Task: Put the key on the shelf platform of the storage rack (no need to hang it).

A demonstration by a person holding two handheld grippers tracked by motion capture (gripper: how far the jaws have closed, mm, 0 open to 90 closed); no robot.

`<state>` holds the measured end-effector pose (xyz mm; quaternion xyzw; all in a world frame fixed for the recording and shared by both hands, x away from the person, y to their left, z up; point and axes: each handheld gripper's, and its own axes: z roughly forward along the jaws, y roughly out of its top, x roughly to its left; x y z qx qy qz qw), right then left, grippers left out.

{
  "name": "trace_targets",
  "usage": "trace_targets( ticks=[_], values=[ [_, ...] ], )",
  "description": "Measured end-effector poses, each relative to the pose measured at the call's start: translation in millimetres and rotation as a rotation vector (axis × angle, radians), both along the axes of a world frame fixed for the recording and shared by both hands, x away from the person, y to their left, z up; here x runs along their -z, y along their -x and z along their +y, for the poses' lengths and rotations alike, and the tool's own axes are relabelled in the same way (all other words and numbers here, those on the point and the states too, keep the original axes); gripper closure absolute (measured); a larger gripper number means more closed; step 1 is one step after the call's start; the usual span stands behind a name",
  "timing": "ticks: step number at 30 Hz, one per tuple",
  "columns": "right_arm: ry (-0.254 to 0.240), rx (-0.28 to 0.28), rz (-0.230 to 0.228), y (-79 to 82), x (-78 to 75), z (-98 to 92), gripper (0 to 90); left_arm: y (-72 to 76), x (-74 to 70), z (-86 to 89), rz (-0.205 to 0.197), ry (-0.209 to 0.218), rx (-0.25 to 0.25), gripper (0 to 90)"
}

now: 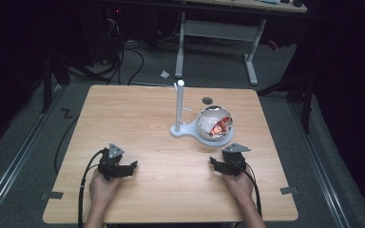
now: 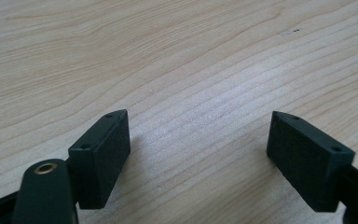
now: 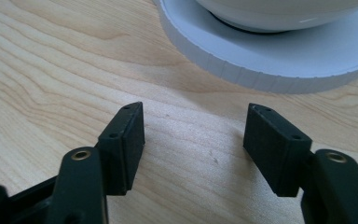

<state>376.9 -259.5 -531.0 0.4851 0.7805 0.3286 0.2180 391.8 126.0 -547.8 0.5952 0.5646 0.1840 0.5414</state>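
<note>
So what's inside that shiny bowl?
Inside the shiny bowl lies something red and orange, too small to name. The bowl's near wall hides whatever sits lower down.

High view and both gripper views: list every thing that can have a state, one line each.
left gripper: jaws open, nothing between them, over bare wood.
right gripper: jaws open, nothing between them, just short of the stand's base.
bowl: upright on the base, red pieces inside.
white stand: upright, post vertical.
table: holds the stand and bowl.

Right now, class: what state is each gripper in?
Left gripper: open, holding nothing, over bare table.
Right gripper: open, holding nothing, just short of the white base.
</note>
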Motion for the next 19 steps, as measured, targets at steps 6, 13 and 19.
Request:
trace_targets(
  ticks=[6,13,19],
  values=[
    [0.004,0.006,-0.001,-0.1,0.0,0.0,36.2,0.0,0.0,0.0,0.000,0.000,0.000,21.7],
    [0.004,0.007,-0.001,0.0,0.0,-0.3,36.2,0.0,0.0,0.0,0.000,0.000,0.000,21.6],
    [0.003,0.007,-0.001,-0.1,0.0,-0.4,36.2,0.0,0.0,0.0,0.000,-0.001,0.000,21.6]
  ],
)
